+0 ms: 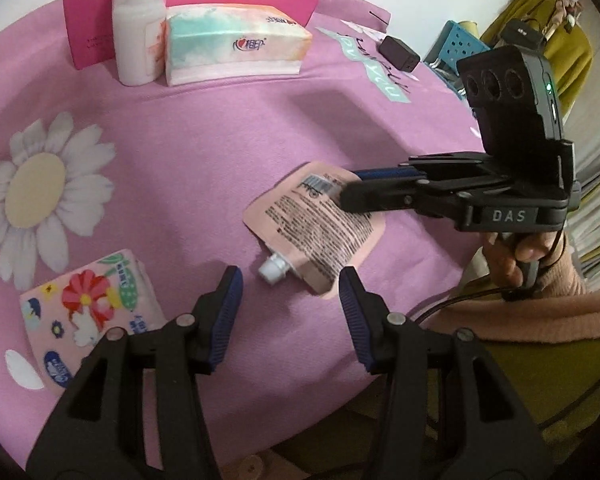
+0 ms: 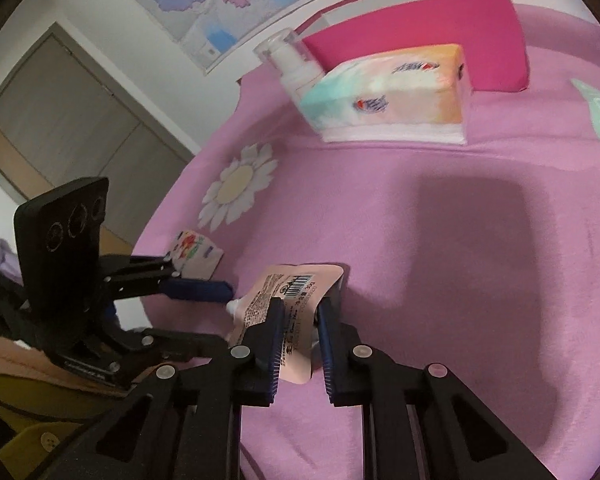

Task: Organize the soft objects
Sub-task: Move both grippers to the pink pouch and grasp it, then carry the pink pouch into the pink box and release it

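Observation:
A pink refill pouch [image 1: 320,228] with black print and a white spout lies on the pink cloth. My right gripper [image 2: 300,312] is closed on the pouch [image 2: 300,292], which bulges between the pads; in the left wrist view its fingers [image 1: 352,188] reach over the pouch's top edge. My left gripper [image 1: 290,284] is open and empty, just in front of the spout. A small flowery tissue pack [image 1: 88,312] lies to its left; it also shows in the right wrist view [image 2: 196,250].
At the back stand a white pump bottle [image 1: 134,36], a large tissue pack [image 1: 236,44] and a magenta box [image 1: 88,36]. A black charger [image 1: 398,54] lies at the back right. The table edge runs near my body on the right.

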`<state>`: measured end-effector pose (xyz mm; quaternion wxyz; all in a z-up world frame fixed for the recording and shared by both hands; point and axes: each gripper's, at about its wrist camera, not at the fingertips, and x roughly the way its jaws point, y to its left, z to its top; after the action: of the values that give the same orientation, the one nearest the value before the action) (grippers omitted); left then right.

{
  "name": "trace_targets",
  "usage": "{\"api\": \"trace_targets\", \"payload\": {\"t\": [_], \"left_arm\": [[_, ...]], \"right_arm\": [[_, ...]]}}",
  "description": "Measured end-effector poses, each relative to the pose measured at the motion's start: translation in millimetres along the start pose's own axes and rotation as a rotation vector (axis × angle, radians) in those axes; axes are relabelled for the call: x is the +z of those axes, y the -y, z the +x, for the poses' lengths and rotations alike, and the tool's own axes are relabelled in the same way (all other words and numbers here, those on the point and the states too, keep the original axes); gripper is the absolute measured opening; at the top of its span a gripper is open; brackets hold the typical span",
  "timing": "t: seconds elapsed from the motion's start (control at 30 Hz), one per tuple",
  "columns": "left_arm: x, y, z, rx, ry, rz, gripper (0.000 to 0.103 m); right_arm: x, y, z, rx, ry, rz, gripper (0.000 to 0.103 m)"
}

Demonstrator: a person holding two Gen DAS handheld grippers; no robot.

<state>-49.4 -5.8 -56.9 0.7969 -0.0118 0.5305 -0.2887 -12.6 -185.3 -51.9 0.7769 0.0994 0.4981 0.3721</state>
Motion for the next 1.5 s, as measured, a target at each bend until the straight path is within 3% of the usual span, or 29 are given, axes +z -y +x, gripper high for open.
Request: {"api": "trace_targets", "payload": {"t": [0.2,0.47,0.7,1.5], "left_arm": [[13.5,6.4,9.7,-0.013,0.009,-0.006,0.051],[28.6,-0.3,15.5,0.012,0.017,-0.059,0.044],[42.4,-9.6,12.4,0.027,0.051,-0.102,0.044],[92.4,-11.5,-23.7,0.085,0.207,-0.075,0.044]], "right_arm": [[4.4,8.3,-4.2,-0.022,0.03,0.037,0.016],[9.9,14.6,-9.5,-0.049,0.067,0.081,0.016],[27.2,-10.2,-21.7,-0.126,0.12,-0.016,0.016],[70.8,-25.4,-47.4,-0.175,0.24,-0.121,0.016]]}}
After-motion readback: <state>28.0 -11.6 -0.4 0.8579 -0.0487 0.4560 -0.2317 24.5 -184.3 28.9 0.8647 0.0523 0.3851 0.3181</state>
